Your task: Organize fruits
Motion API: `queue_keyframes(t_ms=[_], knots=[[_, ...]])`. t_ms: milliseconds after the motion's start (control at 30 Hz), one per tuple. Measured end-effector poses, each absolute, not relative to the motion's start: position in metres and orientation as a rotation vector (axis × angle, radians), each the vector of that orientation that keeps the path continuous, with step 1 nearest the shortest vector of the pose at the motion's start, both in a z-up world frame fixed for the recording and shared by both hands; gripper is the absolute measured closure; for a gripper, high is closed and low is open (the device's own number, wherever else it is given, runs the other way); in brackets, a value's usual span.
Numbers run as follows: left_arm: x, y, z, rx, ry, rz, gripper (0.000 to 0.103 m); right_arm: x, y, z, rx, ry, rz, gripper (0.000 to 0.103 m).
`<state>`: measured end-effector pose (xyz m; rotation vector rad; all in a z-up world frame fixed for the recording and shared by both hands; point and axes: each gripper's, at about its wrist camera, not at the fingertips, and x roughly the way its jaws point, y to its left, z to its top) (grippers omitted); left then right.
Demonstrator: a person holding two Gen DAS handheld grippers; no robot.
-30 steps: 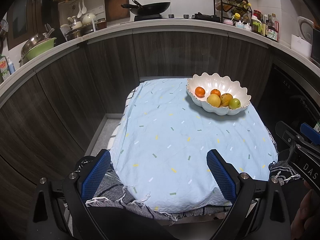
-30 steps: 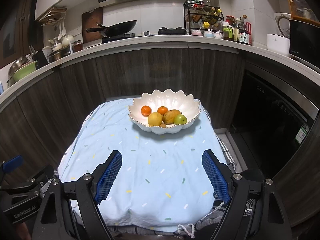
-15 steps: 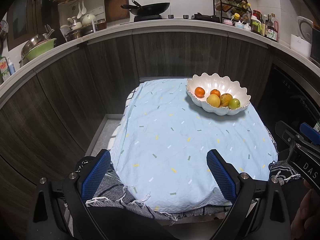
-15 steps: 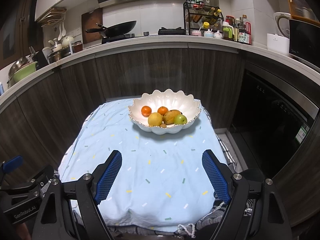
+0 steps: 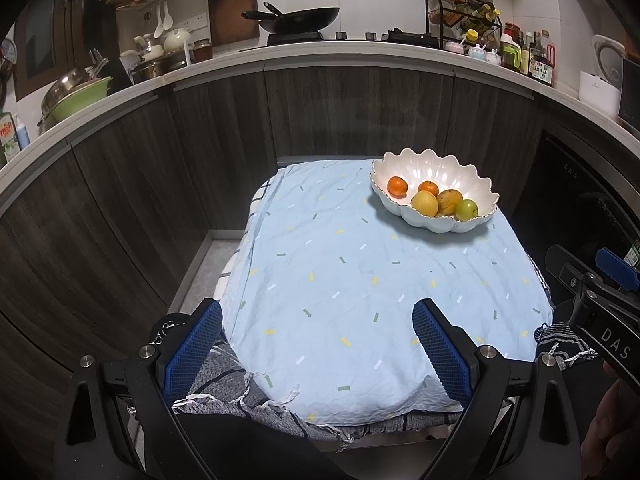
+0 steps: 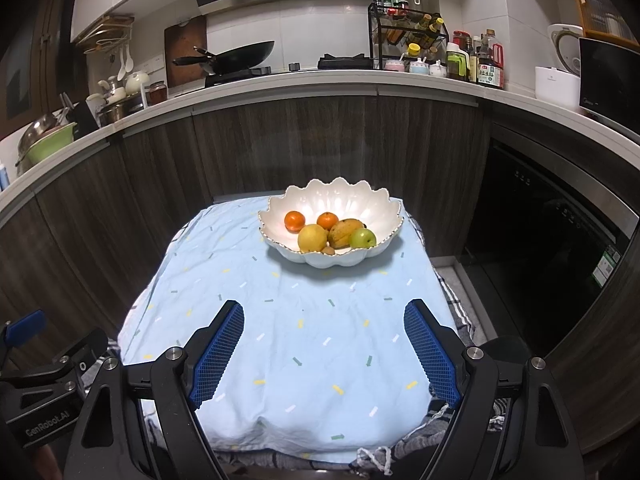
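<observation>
A white scalloped bowl (image 5: 476, 184) (image 6: 362, 200) sits at the far right of a small table under a light blue cloth (image 5: 340, 280) (image 6: 304, 328). Inside lie two oranges (image 5: 397, 186) (image 6: 295, 221), a yellow fruit (image 5: 424, 203) (image 6: 312, 238), a mango (image 5: 448, 201) (image 6: 344, 232) and a green apple (image 5: 466, 209) (image 6: 363, 238). My left gripper (image 5: 318, 322) hovers open over the table's near edge, nothing between its blue pads. My right gripper (image 6: 324, 322) is open too, well short of the bowl, holding nothing.
Dark wood cabinets curve around the table's far side under a white counter (image 6: 320, 80) with a wok (image 6: 236, 54), a bottle rack (image 6: 408, 40) and dishes. A dark oven front (image 6: 540, 232) stands to the right. A striped grey cloth (image 5: 224, 384) hangs under the blue one.
</observation>
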<state>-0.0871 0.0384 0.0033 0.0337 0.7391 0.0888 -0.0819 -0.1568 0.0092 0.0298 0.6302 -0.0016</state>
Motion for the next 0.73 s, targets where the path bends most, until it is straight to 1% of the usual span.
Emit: queue_keyframes(t_ms=[733], knots=[[-0.0868,0.0377,0.0013,0.037,0.749,0.097,0.005,-0.0834,-0.1541,0.0084,0.034,0.632,0.000,0.020]])
